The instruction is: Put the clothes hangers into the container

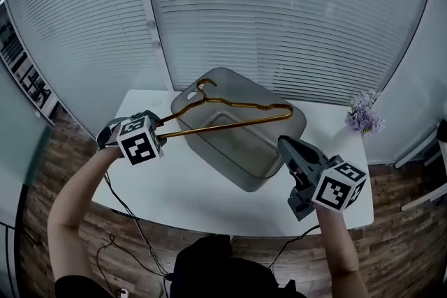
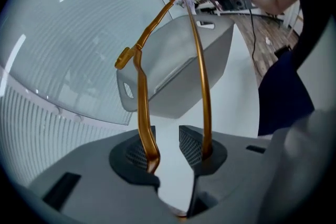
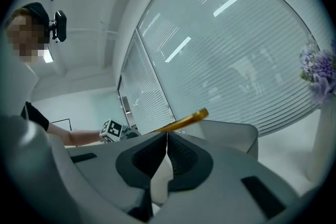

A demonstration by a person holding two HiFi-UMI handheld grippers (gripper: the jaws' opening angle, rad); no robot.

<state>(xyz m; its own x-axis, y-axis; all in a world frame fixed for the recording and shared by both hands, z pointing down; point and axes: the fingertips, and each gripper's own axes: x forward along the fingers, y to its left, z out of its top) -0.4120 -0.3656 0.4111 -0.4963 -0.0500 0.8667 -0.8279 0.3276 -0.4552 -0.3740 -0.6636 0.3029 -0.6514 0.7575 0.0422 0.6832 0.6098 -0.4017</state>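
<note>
A white table (image 1: 188,185) stands on a wood floor (image 1: 408,234), in front of a curved wall of closed blinds (image 1: 279,10). On the table's far right corner is a bunch of pale purple flowers (image 1: 364,115), close to the blinds. Thin dark cables (image 1: 137,227) run across the table's near left part and down over its edge. At the far left is dark shelving (image 1: 24,73), its contents too small to make out.

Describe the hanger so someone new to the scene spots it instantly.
On the white table by the blinds sits a grey container. Held over it by the left gripper is the hanger: a thin gold wire triangle with a hook. It is the only metallic gold thing there; the container is grey, the flowers purple.
</note>
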